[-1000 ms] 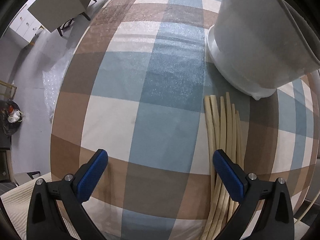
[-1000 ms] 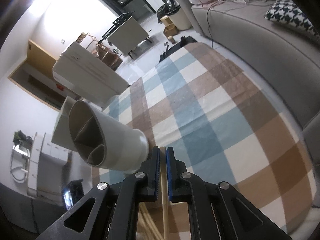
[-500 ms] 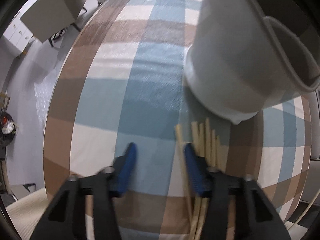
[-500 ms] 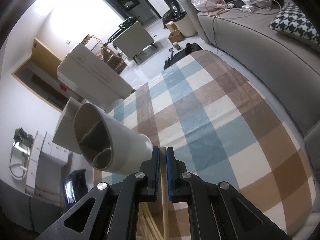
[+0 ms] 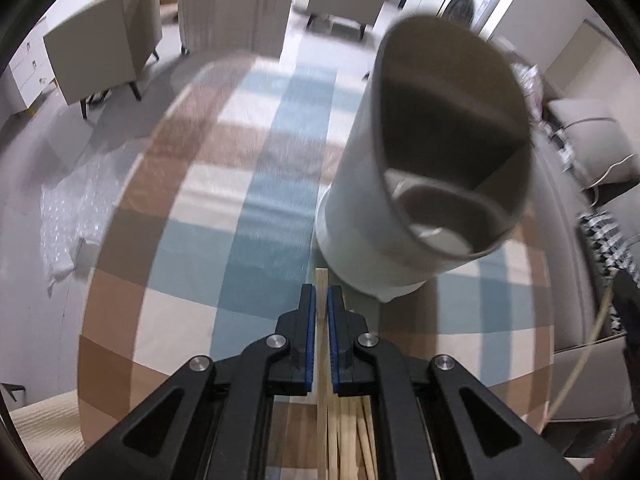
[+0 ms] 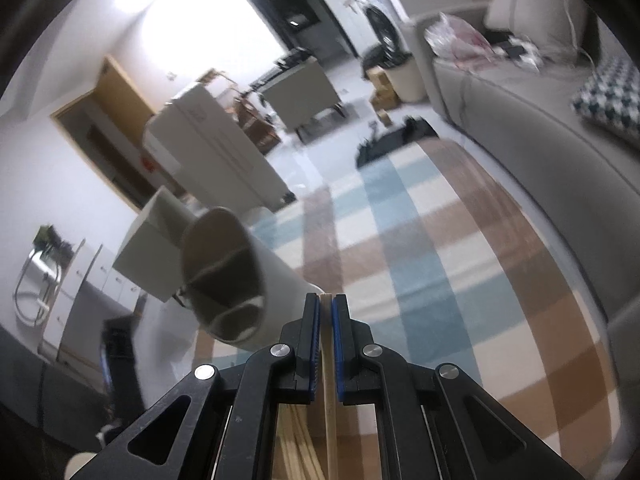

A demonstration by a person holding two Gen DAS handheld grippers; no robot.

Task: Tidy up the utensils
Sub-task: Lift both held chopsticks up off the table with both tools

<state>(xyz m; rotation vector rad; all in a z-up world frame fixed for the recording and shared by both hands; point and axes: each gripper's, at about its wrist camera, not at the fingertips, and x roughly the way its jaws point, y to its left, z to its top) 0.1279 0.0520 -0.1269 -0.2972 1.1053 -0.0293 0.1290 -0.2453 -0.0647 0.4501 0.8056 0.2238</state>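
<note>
A white round utensil holder (image 5: 360,220) with inner dividers stands on the checked tablecloth (image 5: 248,220), its open top facing the left wrist view. My left gripper (image 5: 320,292) is just in front of its base. Its jaws are closing tight on one wooden chopstick (image 5: 321,344), and the blue pads press on it. More chopsticks (image 5: 356,440) lie in a bundle underneath. My right gripper (image 6: 326,300) is shut on another chopstick (image 6: 329,400), with the holder (image 6: 276,292) to its left and the bundle (image 6: 296,440) below.
A grey sofa (image 6: 540,128) with a houndstooth cushion (image 6: 608,96) runs along the table's right side. A white box (image 6: 208,148) stands behind the holder. On the floor to the left are a beige chair (image 5: 104,64) and bubble wrap (image 5: 68,216).
My left gripper's jaws went from wide open to shut on a chopstick, then rose and tilted up so the holder's mouth shows. My right gripper rose a little and rolled, still gripping its chopstick.
</note>
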